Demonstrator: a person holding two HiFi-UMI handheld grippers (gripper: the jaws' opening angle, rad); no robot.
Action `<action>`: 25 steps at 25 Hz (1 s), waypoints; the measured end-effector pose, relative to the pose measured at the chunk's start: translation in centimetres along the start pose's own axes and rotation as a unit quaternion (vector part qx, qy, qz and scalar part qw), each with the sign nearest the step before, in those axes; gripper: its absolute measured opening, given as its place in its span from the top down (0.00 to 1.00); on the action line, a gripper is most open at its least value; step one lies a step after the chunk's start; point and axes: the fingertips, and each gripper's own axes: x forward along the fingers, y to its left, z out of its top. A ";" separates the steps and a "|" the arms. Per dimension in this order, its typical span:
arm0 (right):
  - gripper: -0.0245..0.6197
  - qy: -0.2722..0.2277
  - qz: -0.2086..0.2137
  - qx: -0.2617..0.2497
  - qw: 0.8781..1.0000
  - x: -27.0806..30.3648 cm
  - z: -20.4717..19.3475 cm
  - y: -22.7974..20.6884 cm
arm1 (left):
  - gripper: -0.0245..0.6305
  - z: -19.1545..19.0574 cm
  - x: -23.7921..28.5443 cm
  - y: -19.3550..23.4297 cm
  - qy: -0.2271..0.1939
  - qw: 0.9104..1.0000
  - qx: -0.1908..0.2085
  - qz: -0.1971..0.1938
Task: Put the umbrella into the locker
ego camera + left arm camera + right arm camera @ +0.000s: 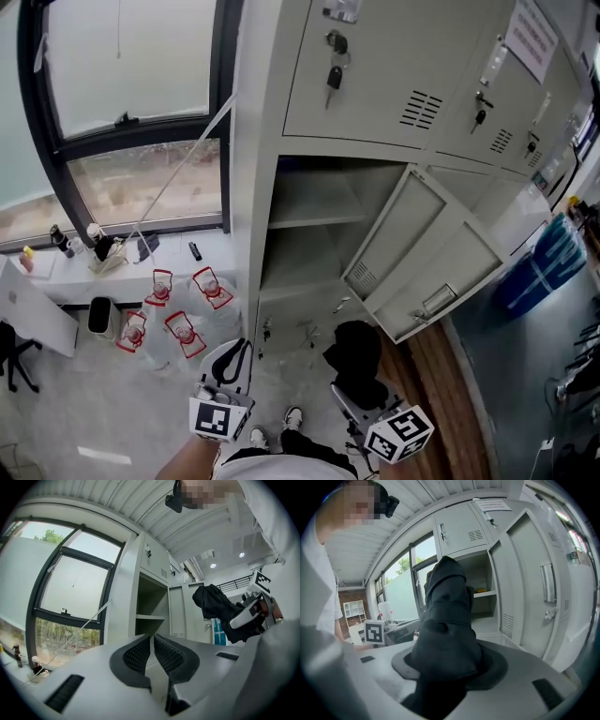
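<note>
A black folded umbrella (pixel 356 361) hangs in my right gripper (pixel 354 398), whose jaws are shut on it, in front of the open locker (pixel 309 244). In the right gripper view the umbrella (pixel 447 620) fills the middle and hides the right gripper (pixel 447 660) pads. The locker compartment (pixel 480 581) lies straight behind it, with a shelf (pixel 314 216) inside and its door (pixel 422 253) swung out to the right. My left gripper (pixel 232 361) is low at the left; its pads (pixel 140 653) stand together with nothing between them. From the left gripper view the umbrella (pixel 215 604) shows at the right.
Several large water bottles with red handles (pixel 173 319) stand on the floor left of the locker. A window (pixel 131 112) and a cluttered sill (pixel 94 248) lie beyond. Keys (pixel 335 66) hang in the upper locker doors. A blue container (pixel 544 262) stands at the right.
</note>
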 end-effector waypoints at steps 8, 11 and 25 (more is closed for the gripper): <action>0.61 -0.019 0.018 -0.021 0.999 2.3 3.7 -4.2 | 0.89 1.8 1.0 0.5 -0.007 0.998 0.034 0.045; 0.61 -0.026 0.024 -0.036 0.999 3.6 5.4 -5.5 | 0.89 2.3 1.4 0.8 -0.011 0.997 0.037 0.062; 0.61 -0.059 0.062 -0.074 0.994 10.0 14.1 -7.8 | 0.89 1.6 0.0 0.8 0.003 0.995 0.044 0.094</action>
